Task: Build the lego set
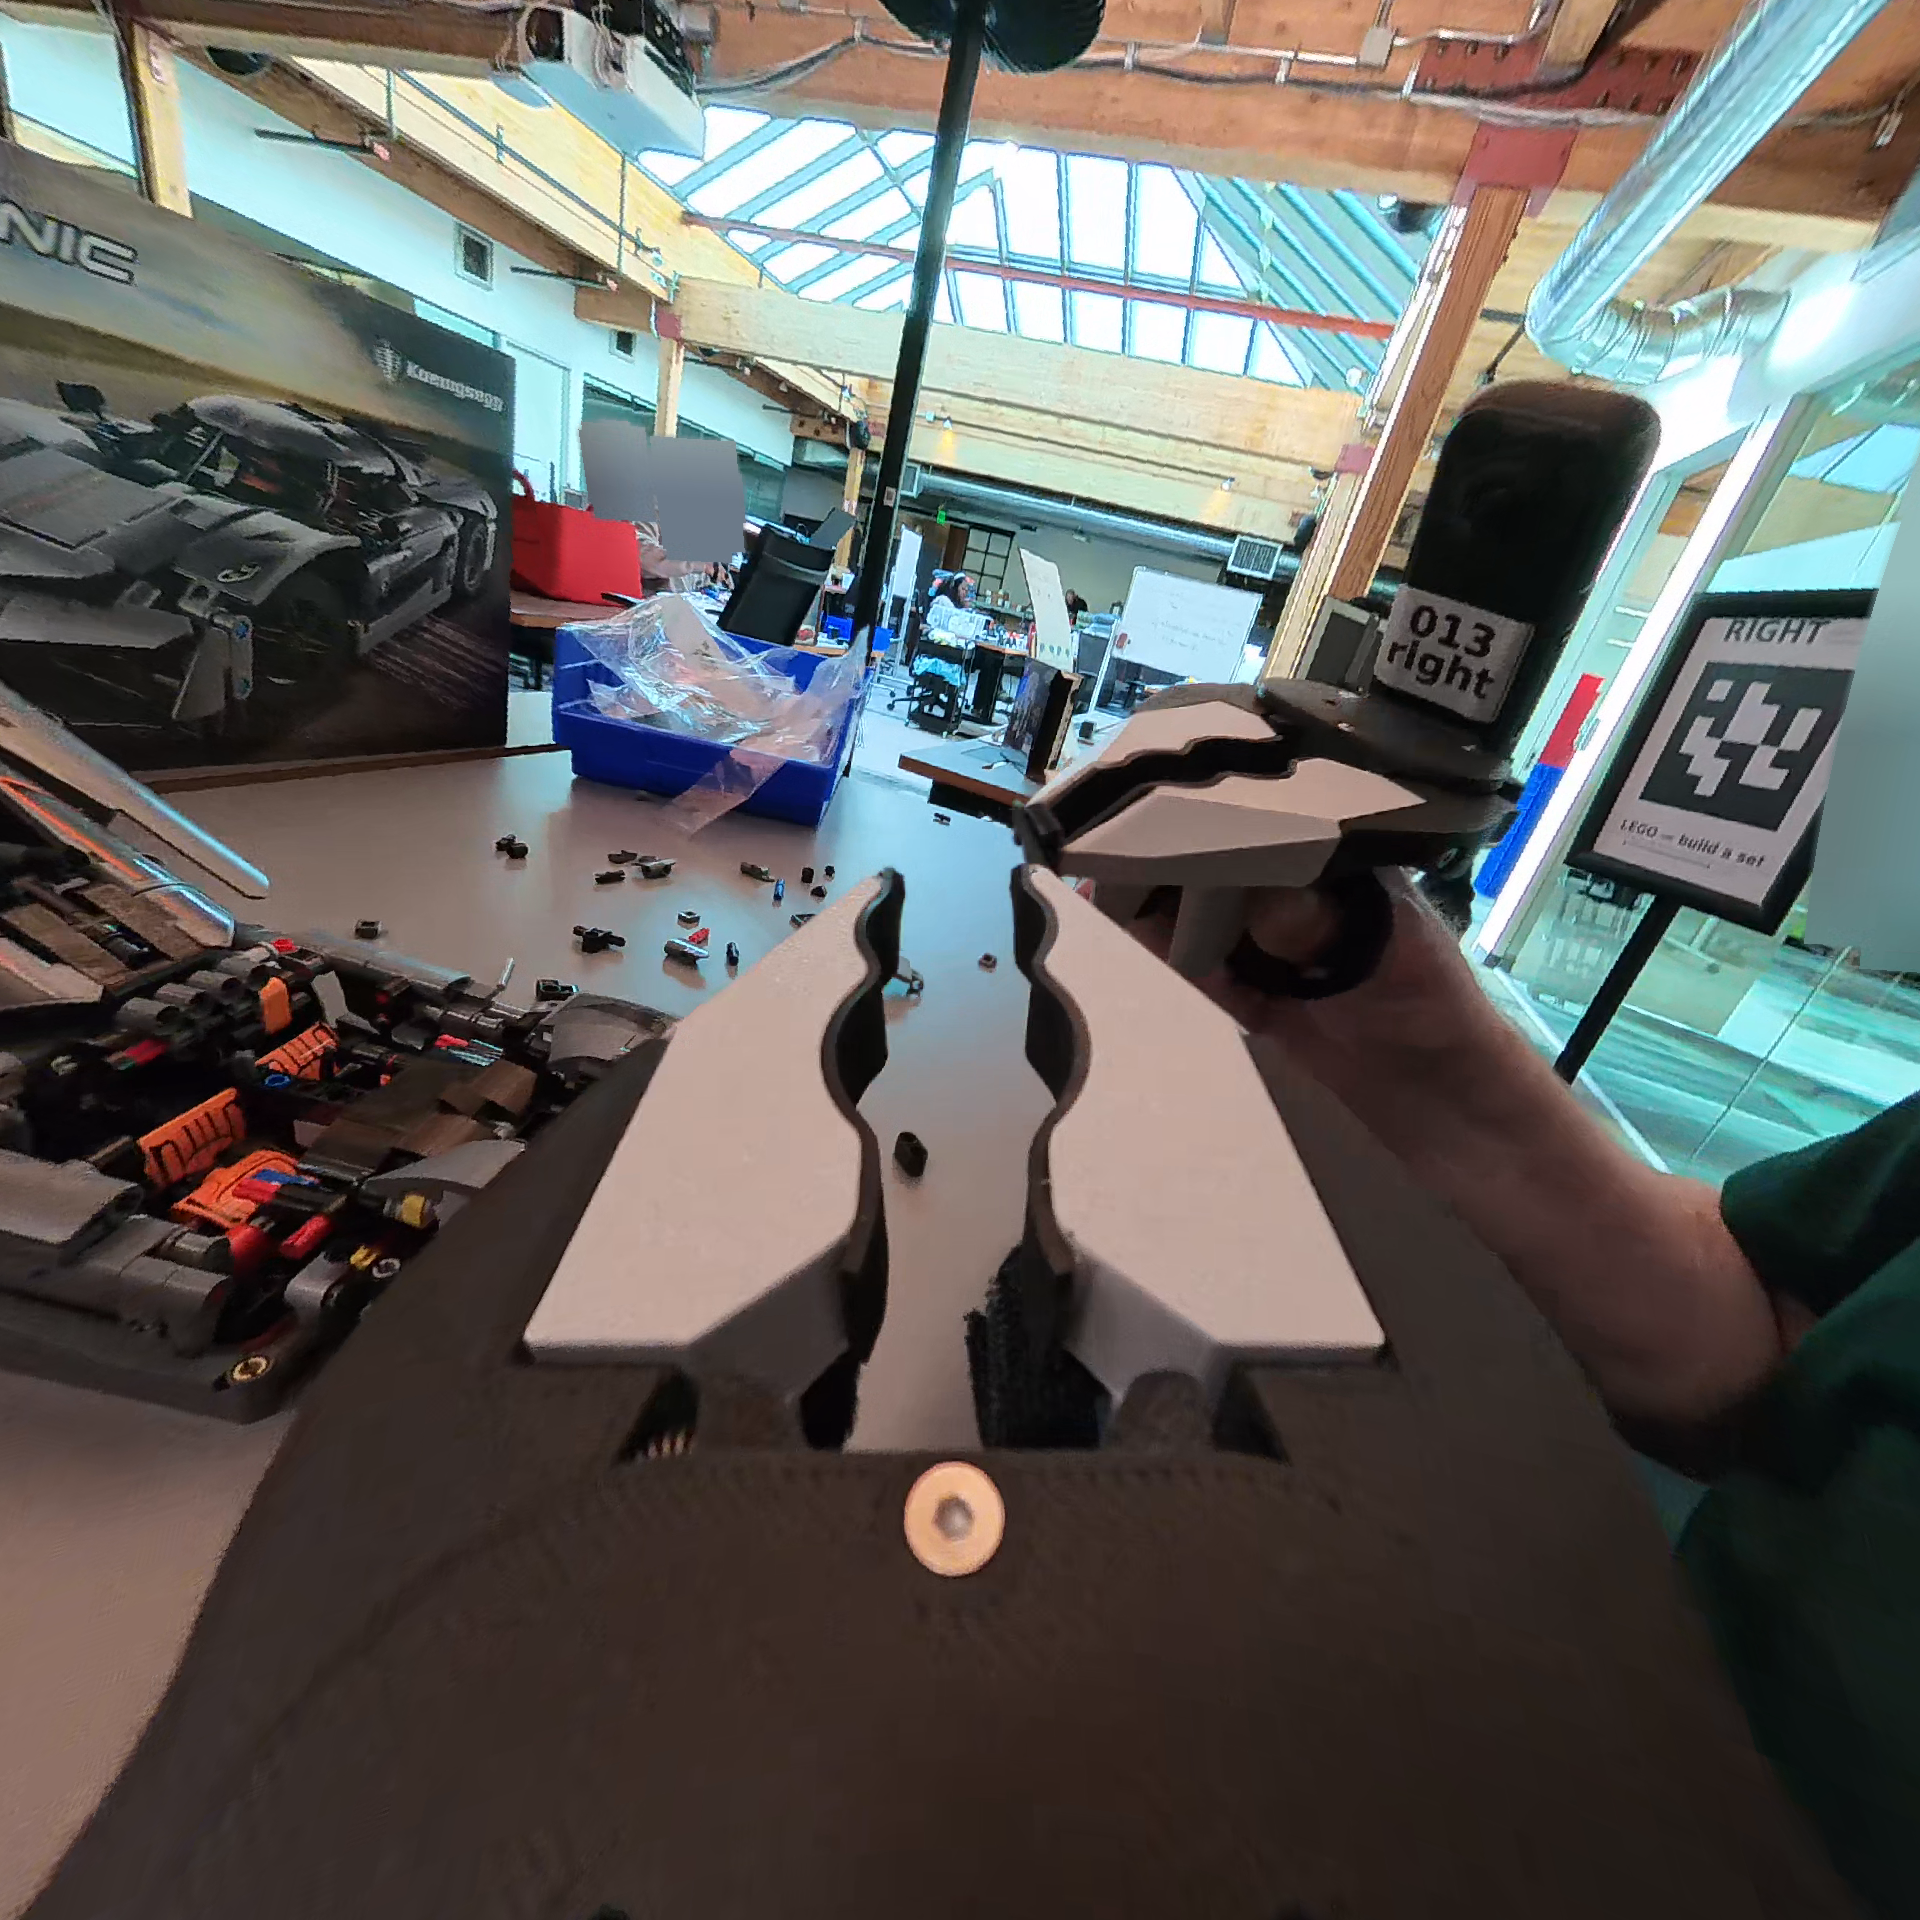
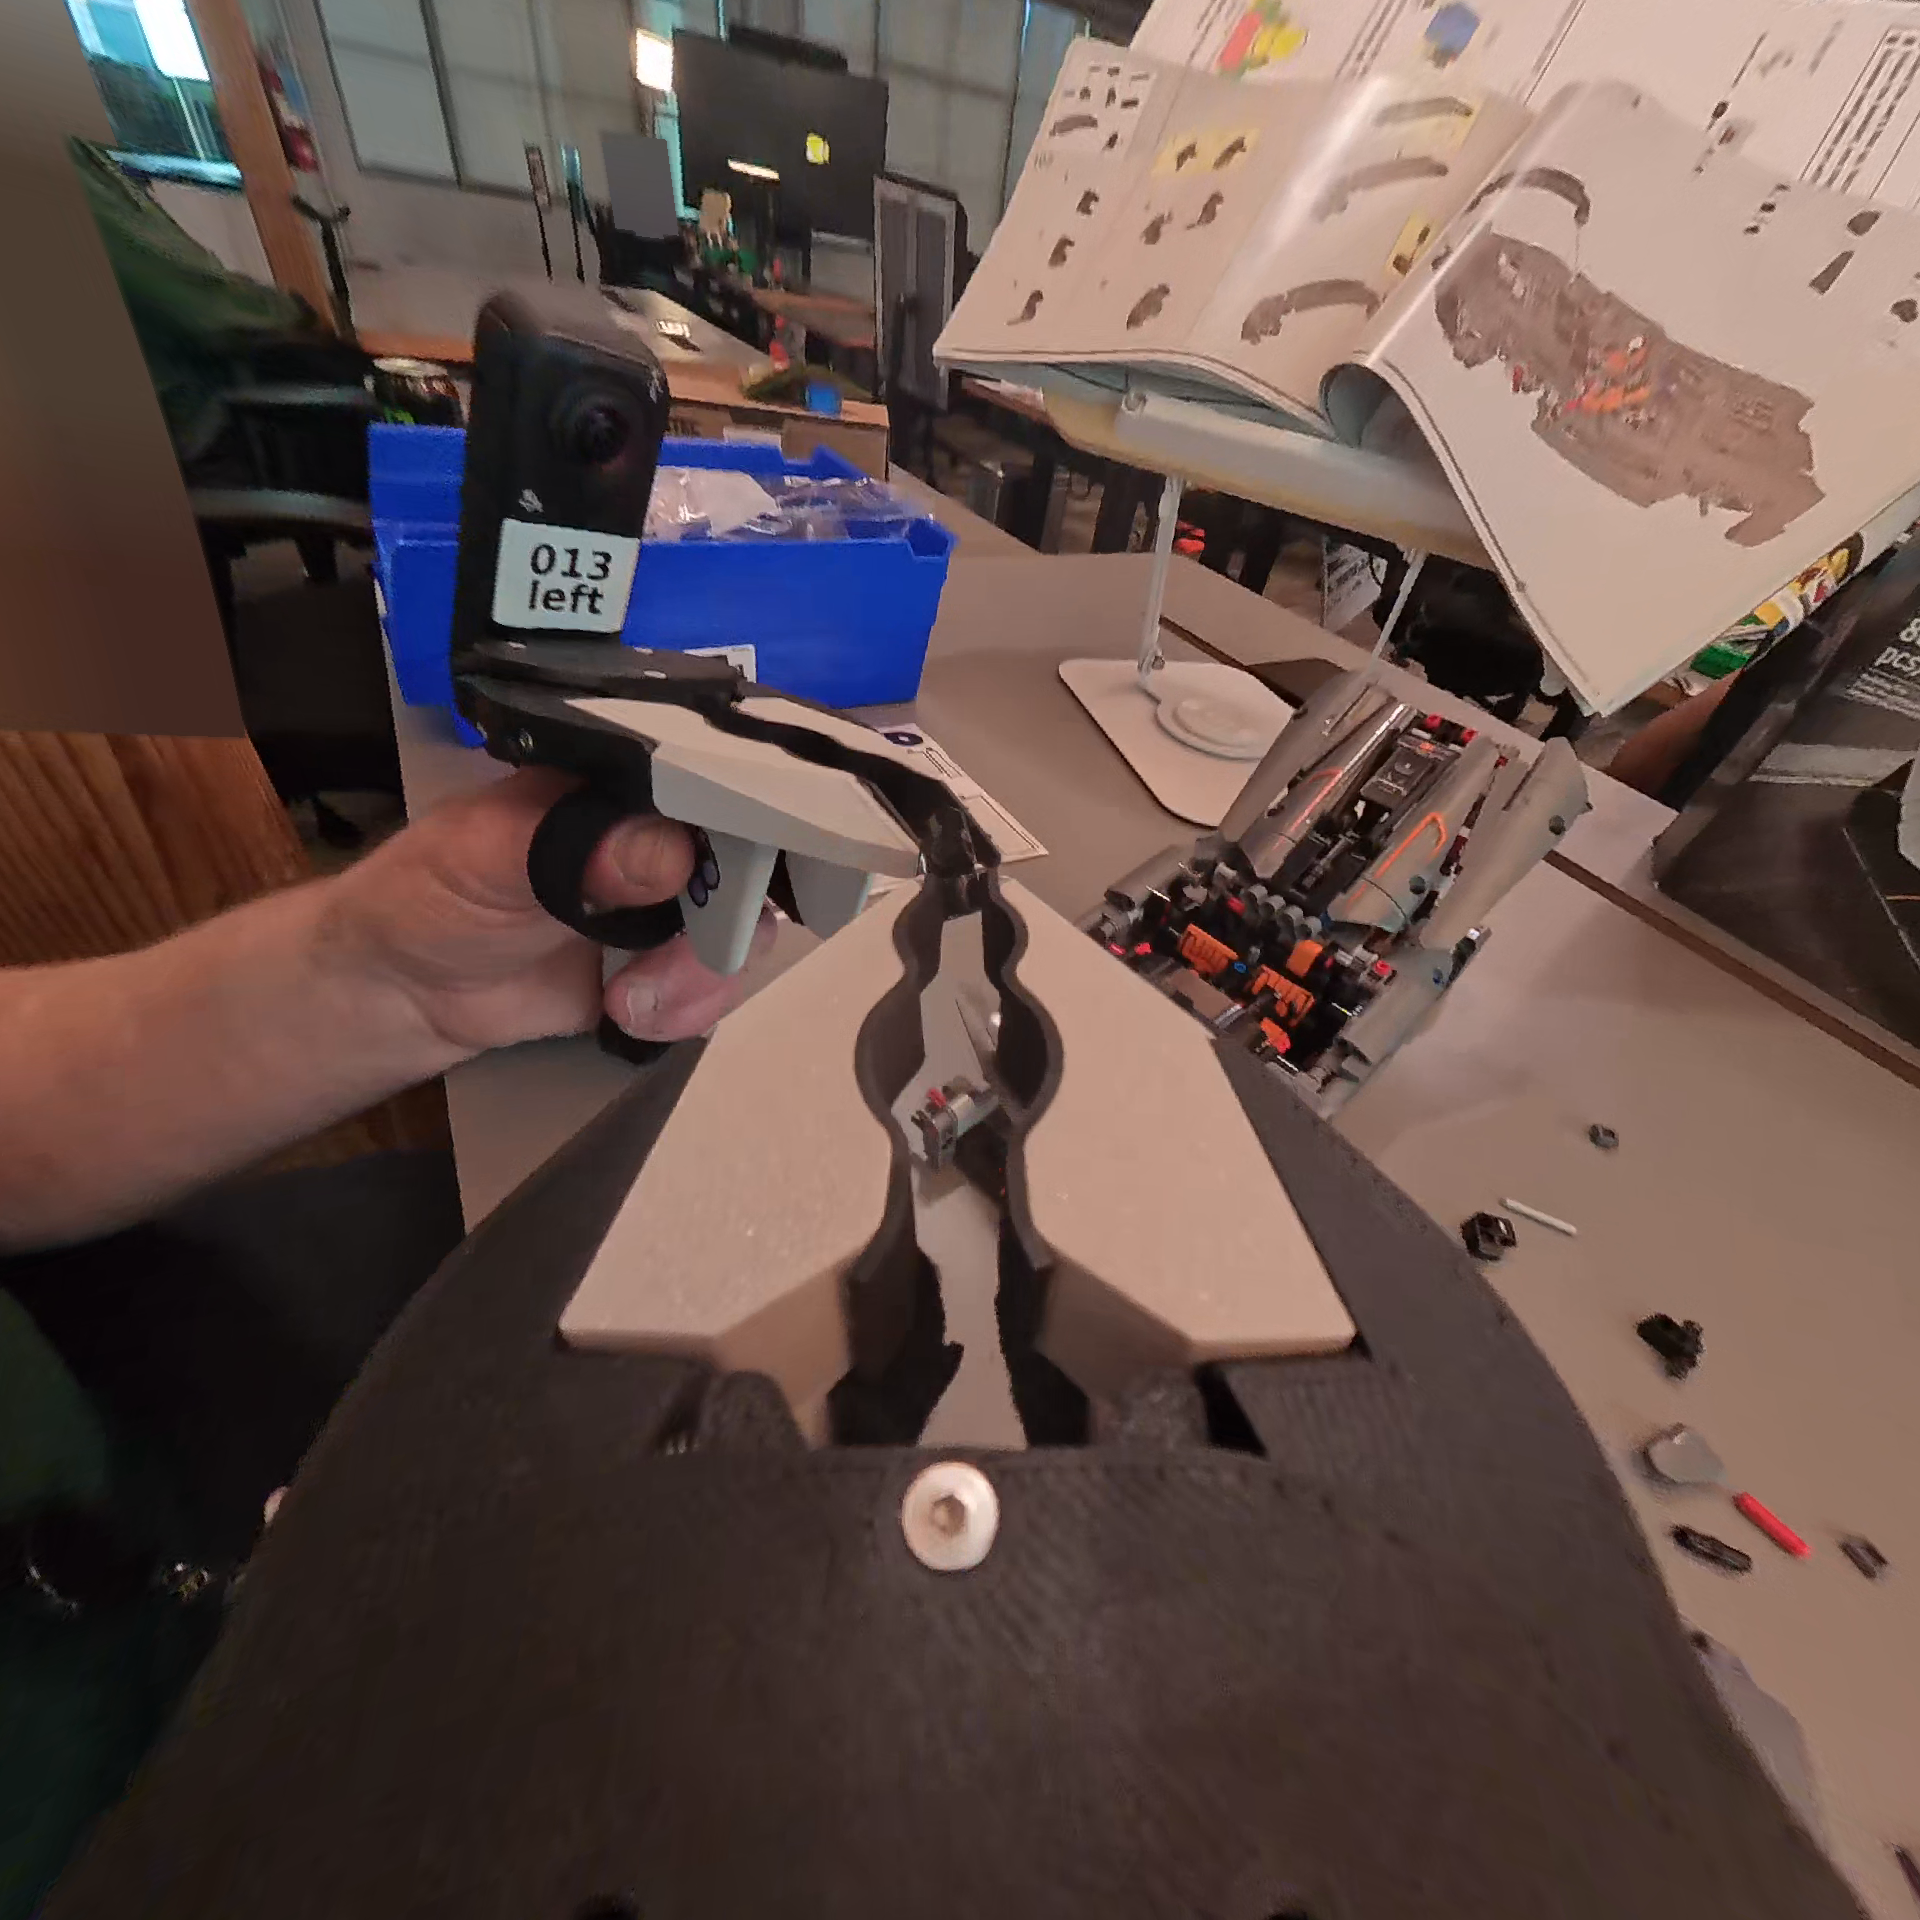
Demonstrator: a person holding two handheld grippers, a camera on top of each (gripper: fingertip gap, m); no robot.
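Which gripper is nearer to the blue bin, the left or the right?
Left. The left gripper is just in front of the blue bin; the right gripper is farther off, on the left one's other side.

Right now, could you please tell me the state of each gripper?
Left gripper: open, fingers apart, nothing between them.
Right gripper: closed on a small black piece at its tips.

Grey/blk tool, green sleeve.
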